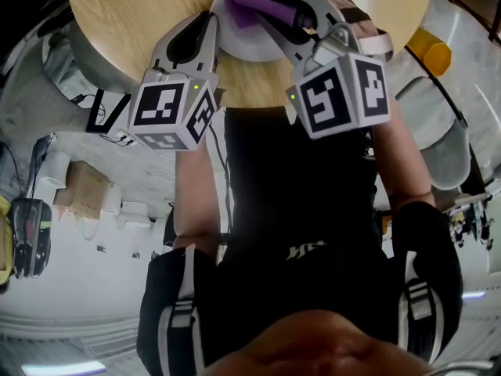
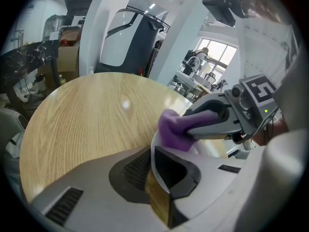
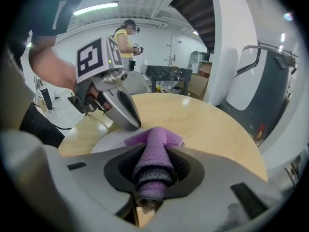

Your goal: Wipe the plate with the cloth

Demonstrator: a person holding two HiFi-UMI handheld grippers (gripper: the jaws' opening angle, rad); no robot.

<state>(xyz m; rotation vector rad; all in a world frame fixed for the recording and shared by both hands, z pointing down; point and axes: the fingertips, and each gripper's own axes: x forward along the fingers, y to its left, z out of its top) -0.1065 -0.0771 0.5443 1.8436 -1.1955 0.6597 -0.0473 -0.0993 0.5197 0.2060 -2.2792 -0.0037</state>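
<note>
Your left hand-held gripper [image 2: 153, 167] pinches the plate [image 1: 246, 47] rim, your right hand-held gripper [image 3: 152, 170] clamps the cloth [image 3: 154, 141]; press too hard and you may tip the plate.

Round wooden table [image 1: 141, 22]; cardboard box [image 1: 82, 186] on floor; yellow object [image 1: 429, 51] near table edge.

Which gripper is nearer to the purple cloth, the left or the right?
Right. The right gripper holds the cloth between its jaws; the left gripper grips the plate rim beside it.
</note>
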